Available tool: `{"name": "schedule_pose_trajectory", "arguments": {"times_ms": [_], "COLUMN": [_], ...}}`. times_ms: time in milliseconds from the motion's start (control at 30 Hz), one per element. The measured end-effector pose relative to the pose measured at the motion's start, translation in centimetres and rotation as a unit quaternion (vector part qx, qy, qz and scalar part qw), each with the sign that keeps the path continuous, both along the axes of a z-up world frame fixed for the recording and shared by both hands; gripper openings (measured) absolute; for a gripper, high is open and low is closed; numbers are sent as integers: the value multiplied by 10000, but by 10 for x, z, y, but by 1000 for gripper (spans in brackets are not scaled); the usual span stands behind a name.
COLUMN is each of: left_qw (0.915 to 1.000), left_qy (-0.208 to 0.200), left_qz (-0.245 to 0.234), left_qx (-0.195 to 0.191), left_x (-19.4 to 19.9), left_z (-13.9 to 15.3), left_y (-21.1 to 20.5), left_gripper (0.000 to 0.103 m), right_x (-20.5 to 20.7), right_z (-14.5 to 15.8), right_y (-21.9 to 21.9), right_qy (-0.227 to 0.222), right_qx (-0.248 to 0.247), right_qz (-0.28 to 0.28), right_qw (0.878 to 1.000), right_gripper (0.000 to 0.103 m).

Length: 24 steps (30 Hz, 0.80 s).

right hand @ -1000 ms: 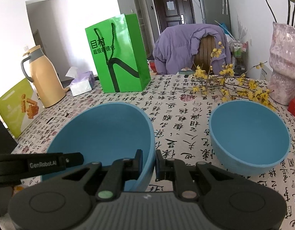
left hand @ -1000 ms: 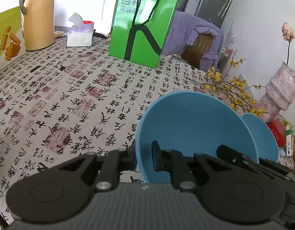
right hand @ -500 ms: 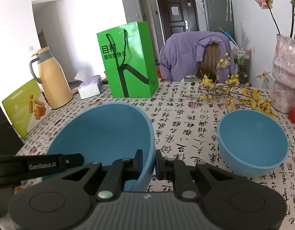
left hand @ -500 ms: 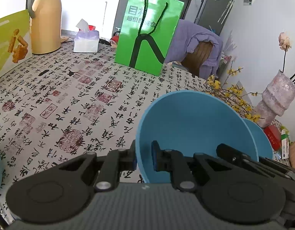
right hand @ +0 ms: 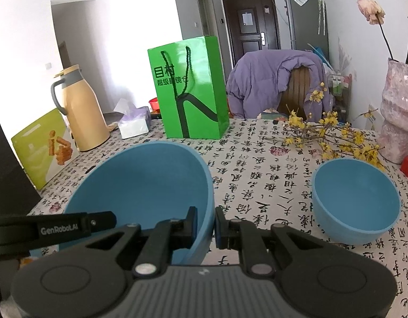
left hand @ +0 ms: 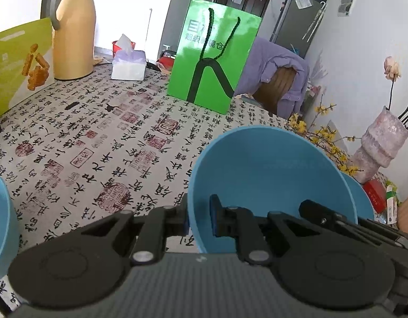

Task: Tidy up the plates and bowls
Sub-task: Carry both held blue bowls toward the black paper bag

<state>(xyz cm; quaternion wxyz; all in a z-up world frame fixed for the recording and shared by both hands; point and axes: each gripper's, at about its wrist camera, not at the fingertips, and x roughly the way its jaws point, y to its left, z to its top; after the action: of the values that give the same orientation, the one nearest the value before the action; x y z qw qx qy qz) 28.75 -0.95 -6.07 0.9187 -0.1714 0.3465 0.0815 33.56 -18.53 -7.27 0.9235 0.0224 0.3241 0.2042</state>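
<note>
Both grippers hold one large blue bowl above the patterned tablecloth. My left gripper [left hand: 199, 218] is shut on the bowl's left rim; the bowl [left hand: 267, 177] fills the lower right of the left wrist view. My right gripper [right hand: 206, 228] is shut on its right rim; the bowl [right hand: 140, 185] sits lower left in the right wrist view. A second, smaller blue bowl [right hand: 356, 201] rests on the table to the right, partly hidden behind the held bowl in the left wrist view [left hand: 360, 198]. Another blue rim [left hand: 1, 212] shows at the left edge.
A green paper bag [right hand: 188, 95] stands mid-table at the back. A tan thermos [right hand: 80, 111], tissue box [right hand: 133, 123] and yellow-green box [right hand: 45, 145] line the left. A pink vase [right hand: 400, 111] and yellow flower sprigs [right hand: 328, 135] lie right. A chair with purple jacket [right hand: 278, 84] stands behind.
Both grippers have lifted and pulled back with the large bowl. The small bowl on the table now appears farther away and more to the right.
</note>
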Motion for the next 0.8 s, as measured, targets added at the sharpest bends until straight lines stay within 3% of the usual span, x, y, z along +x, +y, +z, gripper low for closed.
{"name": "schedule_pose_trajectory", "arguments": {"times_ms": [800], "left_qw": [9997], "left_qy": [-204], "left_qz": [137], "left_qx": [-97], "left_x": [-29], "left_z": [13], "left_y": [27], "left_gripper": [14], "right_x": [-22], "right_z": [18], "right_y": [23], "right_qy": [-166], "right_qx": [43], "right_qz": [168], "right_qw": [9997], "right_gripper": [13]}}
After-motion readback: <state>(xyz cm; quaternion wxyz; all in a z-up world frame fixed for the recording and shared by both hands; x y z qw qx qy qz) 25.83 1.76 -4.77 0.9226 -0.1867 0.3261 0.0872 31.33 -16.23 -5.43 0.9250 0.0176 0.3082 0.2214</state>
